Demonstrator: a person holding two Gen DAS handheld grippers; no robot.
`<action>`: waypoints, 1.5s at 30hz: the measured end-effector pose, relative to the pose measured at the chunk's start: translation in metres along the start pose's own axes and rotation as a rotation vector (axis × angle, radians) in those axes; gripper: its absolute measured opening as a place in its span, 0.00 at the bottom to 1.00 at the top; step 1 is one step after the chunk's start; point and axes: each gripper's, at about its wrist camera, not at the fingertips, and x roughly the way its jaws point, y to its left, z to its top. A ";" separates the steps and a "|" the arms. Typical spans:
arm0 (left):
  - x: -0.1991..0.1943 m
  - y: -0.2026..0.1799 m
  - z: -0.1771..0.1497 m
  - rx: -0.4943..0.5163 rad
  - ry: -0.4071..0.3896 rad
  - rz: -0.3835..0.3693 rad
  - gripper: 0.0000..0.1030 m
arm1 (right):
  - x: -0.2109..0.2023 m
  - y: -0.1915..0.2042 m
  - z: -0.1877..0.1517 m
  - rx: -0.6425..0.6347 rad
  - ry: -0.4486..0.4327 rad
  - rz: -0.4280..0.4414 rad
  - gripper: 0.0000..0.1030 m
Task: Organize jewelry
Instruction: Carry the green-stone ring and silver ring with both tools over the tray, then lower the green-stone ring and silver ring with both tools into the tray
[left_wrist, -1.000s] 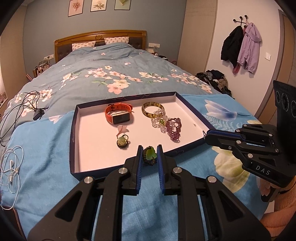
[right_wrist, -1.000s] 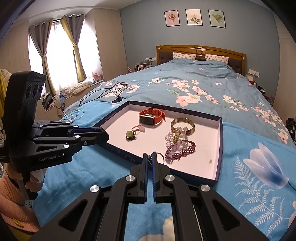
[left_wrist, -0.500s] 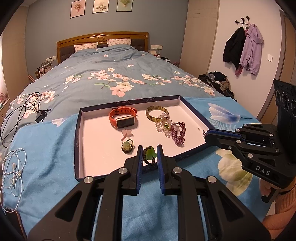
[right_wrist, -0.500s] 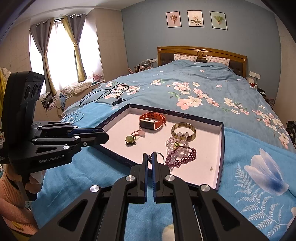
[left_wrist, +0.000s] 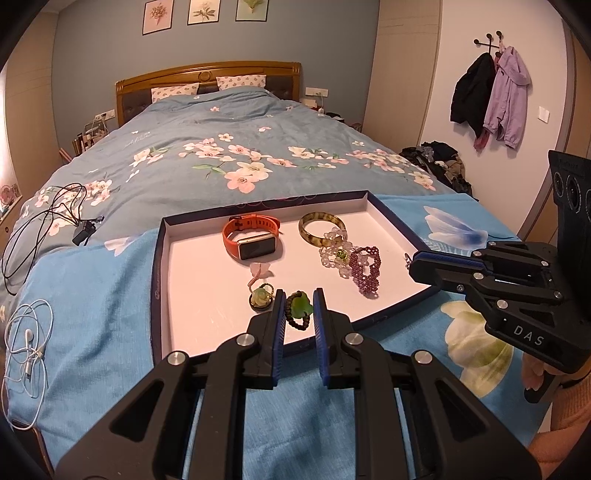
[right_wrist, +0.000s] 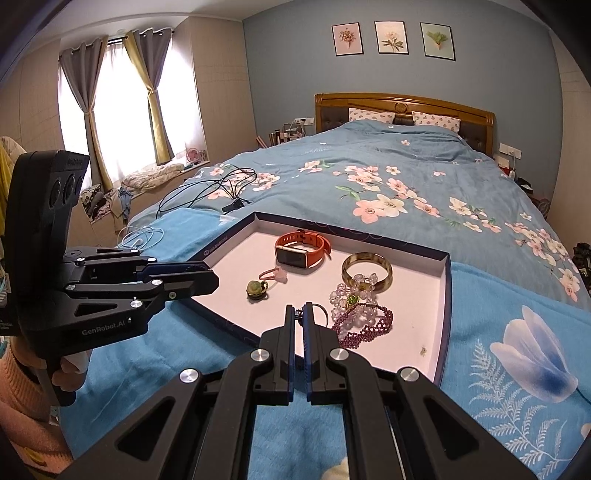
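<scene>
Pinching a dark beaded bracelet (left_wrist: 298, 311) with its green charm, my left gripper (left_wrist: 299, 308) hung its loop upright (right gripper (right_wrist: 299, 317) pressed together) over the tray (left_wrist: 159, 273).

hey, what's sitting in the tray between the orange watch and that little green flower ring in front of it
A small pink charm lies between the orange watch and the green flower ring, on the tray floor; the left wrist view shows it best.

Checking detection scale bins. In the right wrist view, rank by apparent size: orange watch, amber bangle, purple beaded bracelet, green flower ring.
1. Orange watch and purple beaded bracelet: similar spread, and the bracelet lies nearer the camera, so I won't separate them.
2. Amber bangle, slightly smaller.
3. Green flower ring, clearly smallest.
</scene>
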 end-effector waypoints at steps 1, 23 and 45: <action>0.001 0.001 0.001 0.001 0.000 0.002 0.15 | 0.001 0.000 0.001 -0.001 0.002 -0.001 0.03; 0.019 0.006 0.006 0.003 0.012 0.021 0.15 | 0.018 -0.007 0.002 0.002 0.022 -0.001 0.03; 0.025 0.008 0.006 -0.001 0.018 0.023 0.15 | 0.028 -0.010 0.003 0.009 0.041 -0.001 0.03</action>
